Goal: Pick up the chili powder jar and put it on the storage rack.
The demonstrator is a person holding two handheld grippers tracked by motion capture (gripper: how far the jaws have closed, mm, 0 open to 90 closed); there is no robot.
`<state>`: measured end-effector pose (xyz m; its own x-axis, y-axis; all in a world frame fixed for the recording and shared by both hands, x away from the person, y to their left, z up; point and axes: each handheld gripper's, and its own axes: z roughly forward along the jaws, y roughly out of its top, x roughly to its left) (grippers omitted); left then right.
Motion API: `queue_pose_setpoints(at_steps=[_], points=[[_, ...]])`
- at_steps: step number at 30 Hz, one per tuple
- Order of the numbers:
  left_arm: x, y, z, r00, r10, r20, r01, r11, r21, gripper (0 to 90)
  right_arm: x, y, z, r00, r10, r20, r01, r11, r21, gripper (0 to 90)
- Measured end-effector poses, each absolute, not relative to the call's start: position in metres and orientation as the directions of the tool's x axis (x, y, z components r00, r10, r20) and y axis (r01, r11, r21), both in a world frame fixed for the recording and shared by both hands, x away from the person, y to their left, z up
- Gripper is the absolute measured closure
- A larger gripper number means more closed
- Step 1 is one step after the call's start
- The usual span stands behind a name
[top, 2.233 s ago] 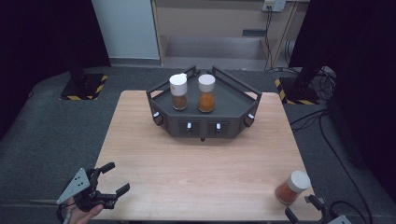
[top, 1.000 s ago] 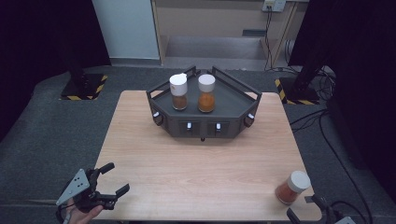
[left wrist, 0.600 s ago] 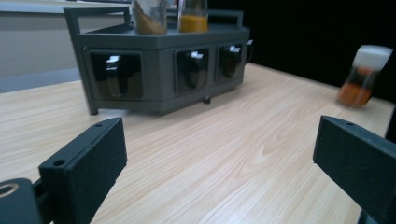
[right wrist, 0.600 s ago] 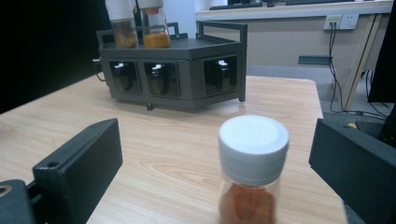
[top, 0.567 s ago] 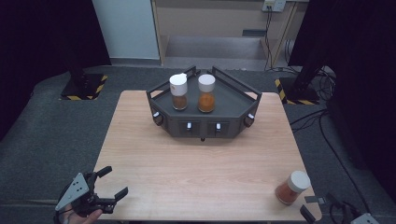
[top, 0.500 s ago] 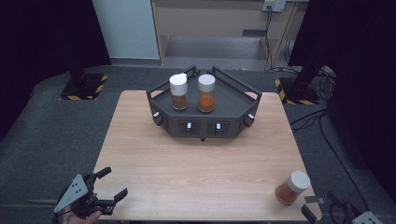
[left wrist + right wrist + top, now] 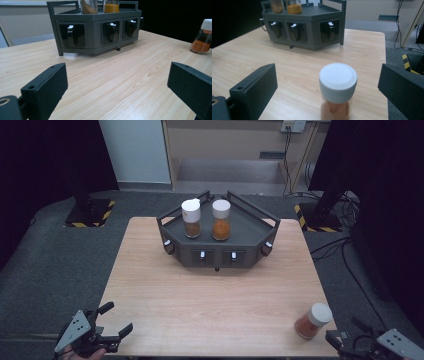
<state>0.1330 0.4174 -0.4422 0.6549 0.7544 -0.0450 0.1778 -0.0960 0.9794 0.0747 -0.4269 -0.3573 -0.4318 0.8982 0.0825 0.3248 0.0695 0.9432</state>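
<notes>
A dark grey spice rack [image 7: 250,240] stands at the back of the wooden table [image 7: 215,305]. Two white-capped jars stand on it: a brown-filled jar [image 7: 191,218] on the left and an orange-filled jar [image 7: 221,220] beside it. A third jar of orange-red spice [image 7: 313,320] stands alone near the table's front right corner. My right gripper [image 7: 345,342] is open just behind that jar [image 7: 337,91], which stands upright between the jaws and apart from both. My left gripper [image 7: 116,320] is open at the front left corner with nothing between its jaws, facing the rack [image 7: 97,27].
The rack's front has three dark recesses with white tabs [image 7: 111,30]. Grey floor surrounds the table, with cables [image 7: 330,245] at the right and a yellow-black striped base [image 7: 90,215] at the back left. A cream wall and a light panel lie beyond.
Both grippers have drawn back a little toward the front edge of the table. The right one has shifted rightward behind the lone jar. The jars and rack have not moved.
</notes>
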Motion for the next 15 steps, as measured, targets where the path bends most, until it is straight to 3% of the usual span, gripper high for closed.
queue_pose_setpoints(at_steps=[15], points=[[0.138, 0.419, -0.443, 0.657, 0.751, -0.057, 0.189, -0.092, 0.978, 1.7, 0.097, -0.434, -0.363, -0.445, 0.893, 0.066, 0.353, 0.107, 0.929, 4.2]])
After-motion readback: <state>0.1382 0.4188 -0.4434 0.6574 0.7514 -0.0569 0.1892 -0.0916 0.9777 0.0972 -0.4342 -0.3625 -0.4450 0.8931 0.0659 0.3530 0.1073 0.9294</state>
